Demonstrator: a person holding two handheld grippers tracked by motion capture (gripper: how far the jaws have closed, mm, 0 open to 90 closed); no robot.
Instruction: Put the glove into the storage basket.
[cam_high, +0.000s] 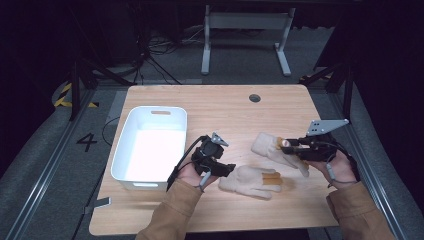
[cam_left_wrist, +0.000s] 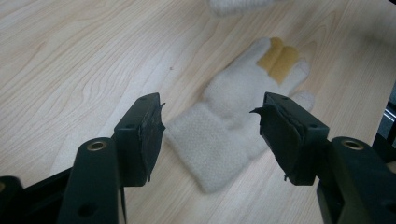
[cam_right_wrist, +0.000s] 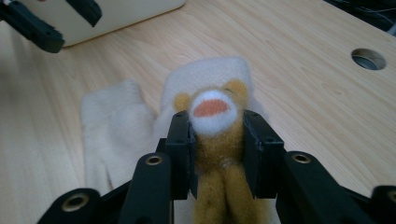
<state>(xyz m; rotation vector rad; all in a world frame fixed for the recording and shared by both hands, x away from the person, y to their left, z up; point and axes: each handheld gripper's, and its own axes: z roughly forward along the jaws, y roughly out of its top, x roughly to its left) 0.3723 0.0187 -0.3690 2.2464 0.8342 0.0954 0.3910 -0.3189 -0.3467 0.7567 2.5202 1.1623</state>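
The right hand-held gripper (cam_right_wrist: 217, 140) is clamped on the yellow-brown fuzzy part of a cream glove (cam_right_wrist: 210, 100), holding it just above the wooden counter (cam_high: 225, 107). The second cream glove (cam_left_wrist: 238, 105) lies flat on the counter, right in front of the left hand-held gripper (cam_left_wrist: 210, 128), whose jaws sit apart with nothing between them. A white bin (cam_high: 131, 131) sits off to the left.

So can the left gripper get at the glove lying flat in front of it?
Probably yes: the left gripper is open, aimed at the flat glove's cuff, nothing between. The right gripper holds the other glove apart.
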